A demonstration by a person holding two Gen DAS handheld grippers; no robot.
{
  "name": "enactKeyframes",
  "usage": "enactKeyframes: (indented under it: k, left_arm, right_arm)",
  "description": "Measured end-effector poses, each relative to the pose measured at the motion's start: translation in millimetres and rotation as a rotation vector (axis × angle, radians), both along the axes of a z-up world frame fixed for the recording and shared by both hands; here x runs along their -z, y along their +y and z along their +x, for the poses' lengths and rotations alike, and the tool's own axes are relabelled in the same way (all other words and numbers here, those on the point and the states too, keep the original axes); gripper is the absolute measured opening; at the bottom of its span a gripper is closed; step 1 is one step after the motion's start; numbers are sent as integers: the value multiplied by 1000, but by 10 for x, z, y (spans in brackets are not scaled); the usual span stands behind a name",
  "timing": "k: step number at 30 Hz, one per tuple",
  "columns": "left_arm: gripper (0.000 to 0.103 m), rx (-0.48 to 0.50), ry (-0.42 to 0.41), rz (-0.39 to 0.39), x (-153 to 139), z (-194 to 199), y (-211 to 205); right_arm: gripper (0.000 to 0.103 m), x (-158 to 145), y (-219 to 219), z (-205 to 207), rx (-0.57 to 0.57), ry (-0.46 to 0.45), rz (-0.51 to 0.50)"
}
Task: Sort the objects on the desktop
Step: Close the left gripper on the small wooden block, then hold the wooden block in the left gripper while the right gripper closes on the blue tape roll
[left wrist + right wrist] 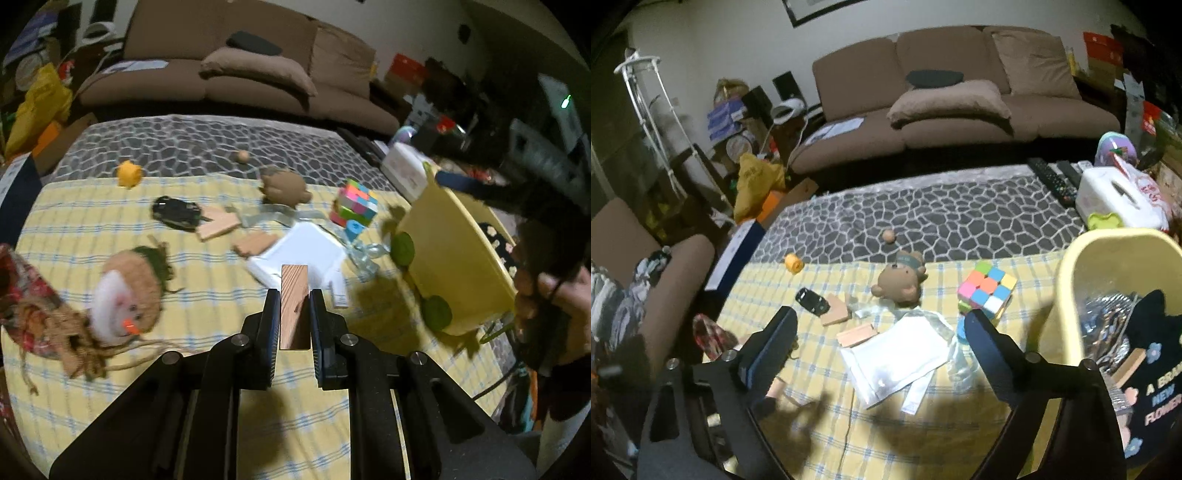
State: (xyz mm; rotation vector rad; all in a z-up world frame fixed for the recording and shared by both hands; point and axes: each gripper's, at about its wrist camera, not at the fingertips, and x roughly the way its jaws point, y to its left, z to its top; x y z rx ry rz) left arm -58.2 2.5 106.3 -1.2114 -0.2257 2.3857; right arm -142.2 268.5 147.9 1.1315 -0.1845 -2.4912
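Left wrist view: the left gripper (294, 295) has its fingers (270, 314) drawn narrow and pressed on a wooden block (294, 295), which stands on end between the pads, lifted above the yellow checked cloth (110, 229) that covers the surface. Just past the block's top, toward 12 o'clock, lies a white pouch (303, 247). At 10 o'clock sit two more wooden pieces (218, 227) and a small black toy car (175, 212); at 1 o'clock, a colourful puzzle cube (356, 201) with a brown bear head (284, 186) to its left. A straw-haired doll (125, 291) lies at 9 o'clock. At 3 o'clock a yellow tub (454, 251) stands tilted in the picture, and a person's hand (554, 306) holds the other tool beside it.

Right wrist view: the right gripper (879, 328) has its fingers (988, 350) spread wide — nothing between them, with the white pouch (897, 358) on the cloth below the gap. The cube (988, 291) is at 1 o'clock, the bear head (901, 282) at 12. The tub (1067, 295) at 3 o'clock holds crinkled silver wrapping (1108, 321), a black printed fabric item (1152, 369) and another wooden block (1130, 363).
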Motion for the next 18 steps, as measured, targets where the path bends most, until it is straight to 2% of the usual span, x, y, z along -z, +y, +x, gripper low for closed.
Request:
enactKeyframes:
  k: [3, 9, 13, 15, 18]
  left_arm:
    - [14, -27, 5, 15, -9, -20, -144]
    - [14, -59, 6, 38, -3, -84, -339]
    - [14, -65, -10, 67, 23, -108, -393]
    - [14, -61, -11, 75, 9, -113, -392]
    - [14, -55, -5, 86, -20, -105, -379]
  right_arm:
    - [81, 140, -95, -60, -20, -38, -7]
    - [80, 380, -235, -152, -31, -74, 58]
    - [78, 581, -84, -266, 30, -141, 12]
    - [74, 687, 32, -329, 76, -186, -24]
    - [74, 798, 108, -370, 132, -218, -14]
